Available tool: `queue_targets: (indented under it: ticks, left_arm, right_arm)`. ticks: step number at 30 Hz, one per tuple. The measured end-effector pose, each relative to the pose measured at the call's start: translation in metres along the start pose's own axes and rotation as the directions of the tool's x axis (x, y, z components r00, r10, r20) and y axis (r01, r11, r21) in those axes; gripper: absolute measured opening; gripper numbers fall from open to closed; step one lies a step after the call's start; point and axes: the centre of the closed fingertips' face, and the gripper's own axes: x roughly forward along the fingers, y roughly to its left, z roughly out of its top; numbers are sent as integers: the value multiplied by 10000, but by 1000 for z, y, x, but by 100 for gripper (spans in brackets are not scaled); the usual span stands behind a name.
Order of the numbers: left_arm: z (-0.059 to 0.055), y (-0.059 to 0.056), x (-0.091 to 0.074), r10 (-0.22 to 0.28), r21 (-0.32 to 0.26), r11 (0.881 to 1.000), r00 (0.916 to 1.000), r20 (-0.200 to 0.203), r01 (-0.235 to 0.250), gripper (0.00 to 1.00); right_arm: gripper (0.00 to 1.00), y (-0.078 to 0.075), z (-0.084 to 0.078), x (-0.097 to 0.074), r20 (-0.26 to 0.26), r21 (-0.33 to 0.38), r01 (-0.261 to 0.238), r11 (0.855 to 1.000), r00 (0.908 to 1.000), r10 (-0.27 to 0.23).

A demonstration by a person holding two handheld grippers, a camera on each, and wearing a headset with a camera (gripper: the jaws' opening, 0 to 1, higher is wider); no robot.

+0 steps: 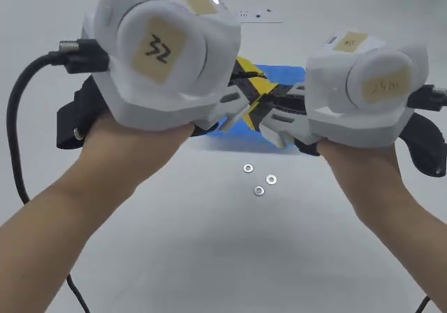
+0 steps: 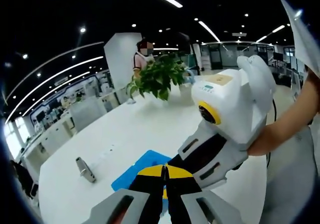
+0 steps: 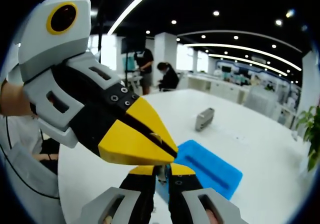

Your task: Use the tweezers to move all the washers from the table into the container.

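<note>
Left claw (image 2: 164, 178) pinched shut, right claw (image 3: 162, 173) shut too, both raised and angled inward, tips meeting above blue tray (image 1: 286, 72), three washers (image 1: 248, 168) on table (image 1: 209, 257) just short of it

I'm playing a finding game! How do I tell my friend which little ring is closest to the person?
Start at the blue container on the white table. Just on the person's side of it lie three small silver washers close together. Yours is the washer nearest the person, lowest in the head view, below the other two.
</note>
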Motion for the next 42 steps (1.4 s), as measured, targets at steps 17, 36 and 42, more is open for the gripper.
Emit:
queue_targets:
  ticks: [17, 36, 42]
  left_arm:
    - [-35, -23, 8, -1007, -1179, 9883, 9944, -316, 963, 0]
    - [-48, -25, 13, -922, -1167, 9894, 9947, -447, 865, 0]
    - [-56, -28, 18, -913, -608, 9943, 9936, -670, 872, 0]
  right_arm:
    - [5, 16, -46, 3, -861, 403, -290, 9988, 9958, 323]
    - [6, 16, -58, 12, -1083, 382, -237, 9990, 9937, 277]
    - [6, 15, -64, 14, -1199, 301, -207, 9993, 9925, 242]
